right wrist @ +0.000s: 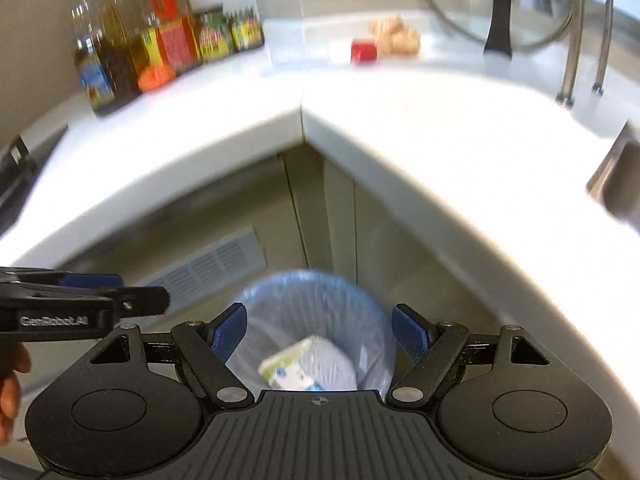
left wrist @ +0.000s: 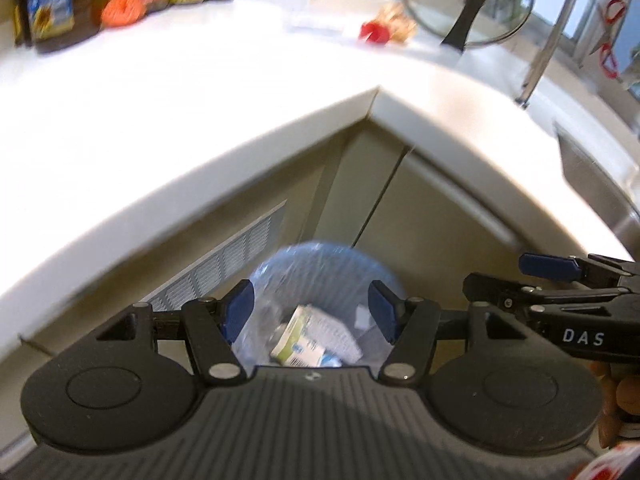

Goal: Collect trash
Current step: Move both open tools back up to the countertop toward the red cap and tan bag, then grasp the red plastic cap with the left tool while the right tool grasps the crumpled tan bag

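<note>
Your left gripper (left wrist: 310,312) hangs above the trash bin (left wrist: 320,256), its blue pads (left wrist: 240,306) spread fairly wide with nothing between them; the bin lies straight ahead at 12 o'clock, down on the floor in the inner corner of the white counter (left wrist: 200,120). Your right gripper (right wrist: 320,334) also stands wide and empty over the same bin (right wrist: 312,292), which carries a blue plastic liner. Inside it you can see a green-and-white carton (left wrist: 304,336) lying among other pale wrappers that are too blurred to name. From the left wrist view your right gripper shows at 3 o'clock; from the right wrist view your left gripper sits at 9 o'clock with part of your hand (right wrist: 12,388) behind it. On the counter, bottles and jars (right wrist: 160,40) cluster at 11 o'clock, a small red thing (right wrist: 363,51) beside a pale lumpy item (right wrist: 396,34) rests near 12 o'clock, and a glass lid (right wrist: 500,4) with a black handle leans at 1 o'clock. A vent grille (right wrist: 208,268) sits in the cabinet face at 10 o'clock from the bin.
</note>
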A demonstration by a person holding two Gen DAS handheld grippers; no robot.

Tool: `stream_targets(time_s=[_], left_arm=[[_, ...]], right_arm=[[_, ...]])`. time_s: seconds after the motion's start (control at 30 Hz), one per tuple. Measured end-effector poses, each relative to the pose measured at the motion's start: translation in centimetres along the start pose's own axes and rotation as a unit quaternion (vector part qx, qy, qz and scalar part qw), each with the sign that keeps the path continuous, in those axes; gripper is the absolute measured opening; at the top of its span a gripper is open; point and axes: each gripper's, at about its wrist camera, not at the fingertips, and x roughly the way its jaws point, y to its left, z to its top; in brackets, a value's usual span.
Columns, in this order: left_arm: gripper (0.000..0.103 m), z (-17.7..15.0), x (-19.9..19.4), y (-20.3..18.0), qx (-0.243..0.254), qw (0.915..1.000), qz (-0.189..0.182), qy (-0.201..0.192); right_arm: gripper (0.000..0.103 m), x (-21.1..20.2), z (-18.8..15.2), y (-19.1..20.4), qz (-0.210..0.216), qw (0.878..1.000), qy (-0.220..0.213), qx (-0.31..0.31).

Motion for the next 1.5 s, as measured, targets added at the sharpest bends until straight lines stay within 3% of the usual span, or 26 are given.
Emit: stream_targets(time_s=[0.47,0.73,0.97,1.17,1.5], left_arm=[[0.060,7.3,-2.8,-1.2,0.022,0.9963,-0.030,-0.077],[0.060,11.4,-0.8,-2.4,0.019,0.9944,-0.024,-0.101],[0.060,17.3,4.5,-5.1,0.002,0.9936,-0.002,-0.113],[0.060,22.3,11.0,-9.0,0.022,0.9929,0.036,-0.111],[0.051,26.2,19.7,-12.1,0.032,0.9919,0.076,-0.096]], right_arm=[[0.079,-5.3,6.0,-2.0,-0.046,0.994,-0.097,0.031],[0.079,-3.5,10.1,-5.6,-0.051,0.992,-0.109,0.029],[0.079,1.1,16.5,-10.9,-0.028,0.993,-0.117,0.018],[0.079,5.8,21.4,-15.8,-0.005,0.994,-0.107,0.010],[0.079,10.1,24.5,-20.7,0.000,0.995,-0.094,0.019]])
